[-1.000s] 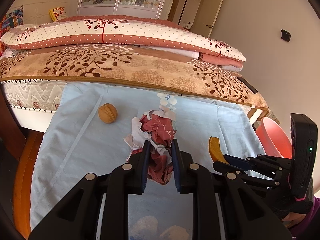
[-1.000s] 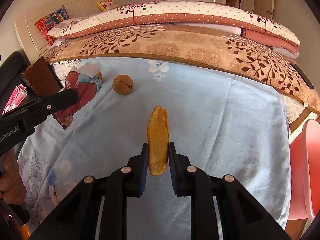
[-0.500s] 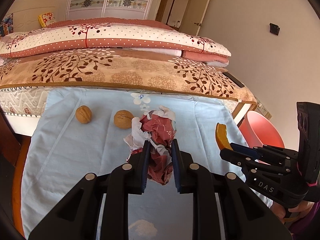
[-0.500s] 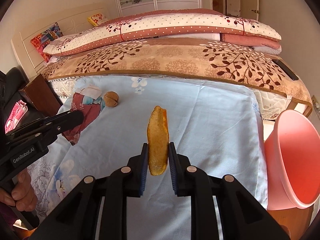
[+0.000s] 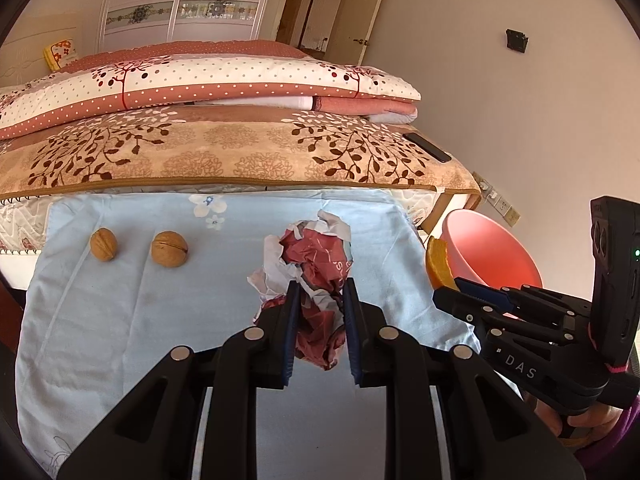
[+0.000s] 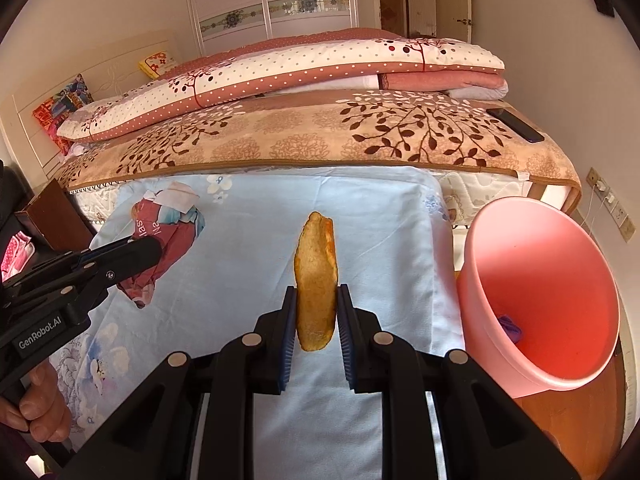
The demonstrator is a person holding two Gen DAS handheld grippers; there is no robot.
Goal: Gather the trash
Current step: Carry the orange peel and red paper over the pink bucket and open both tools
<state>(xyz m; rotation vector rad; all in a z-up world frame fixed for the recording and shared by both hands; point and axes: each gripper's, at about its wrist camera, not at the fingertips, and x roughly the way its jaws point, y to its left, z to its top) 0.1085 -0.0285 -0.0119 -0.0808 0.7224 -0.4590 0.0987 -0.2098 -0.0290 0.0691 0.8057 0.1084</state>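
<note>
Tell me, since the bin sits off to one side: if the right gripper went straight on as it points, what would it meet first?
Probably the blue sheet on the bed, not the pink bin to its right. The right gripper holds the orange peel.

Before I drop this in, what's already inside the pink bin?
One small purple scrap lies low inside the pink bin. Its near wall hides the bottom.

Two walnuts (image 5: 138, 245) lie side by side on the sheet (image 5: 160, 312), left of the bin (image 6: 540, 292) standing beside the bed.
</note>
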